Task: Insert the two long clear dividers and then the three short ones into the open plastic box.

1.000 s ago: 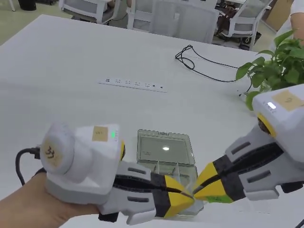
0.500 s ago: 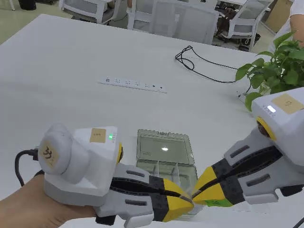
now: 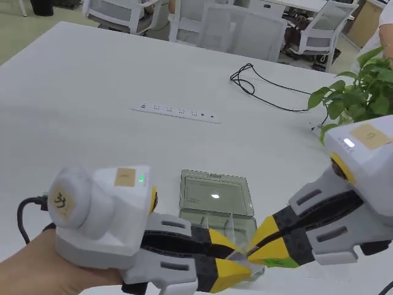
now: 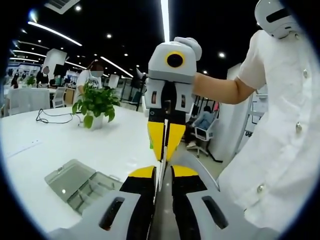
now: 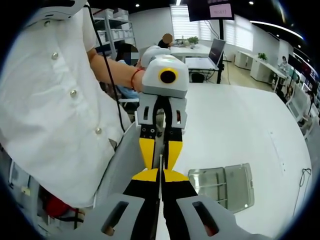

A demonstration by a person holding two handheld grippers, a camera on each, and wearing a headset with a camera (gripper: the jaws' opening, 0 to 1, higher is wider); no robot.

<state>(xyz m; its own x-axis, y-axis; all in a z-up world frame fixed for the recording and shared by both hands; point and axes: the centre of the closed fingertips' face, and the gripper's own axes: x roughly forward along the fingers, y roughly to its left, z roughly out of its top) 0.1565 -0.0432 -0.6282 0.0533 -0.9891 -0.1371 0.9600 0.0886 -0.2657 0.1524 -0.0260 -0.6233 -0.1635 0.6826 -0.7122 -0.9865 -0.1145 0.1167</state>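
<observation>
The open clear plastic box [image 3: 215, 195] lies on the white table, lid flat behind the base. Two clear dividers [image 3: 203, 216] stand upright in the base. My two grippers meet tip to tip just above the box's near edge. A thin clear divider [image 4: 163, 145] runs edge-on between them. My right gripper [image 3: 250, 251] is shut on it, jaws pressed together [image 5: 161, 173]. My left gripper [image 3: 253, 263] has its jaws a little apart on either side of the divider [image 4: 163, 171]. The box also lies at lower left [image 4: 80, 182] and lower right [image 5: 225, 186].
A white power strip [image 3: 177, 111] lies mid-table and a black cable [image 3: 264, 83] loops behind it. A potted plant [image 3: 359, 92] stands at the right edge. Office chairs [image 3: 307, 31] line the far side. A person's white shirt [image 5: 60, 100] is close behind the grippers.
The left gripper's jaws have spread slightly apart; a second ago they met in a point. The right gripper stays closed on the divider. The head camera tilted a little.
</observation>
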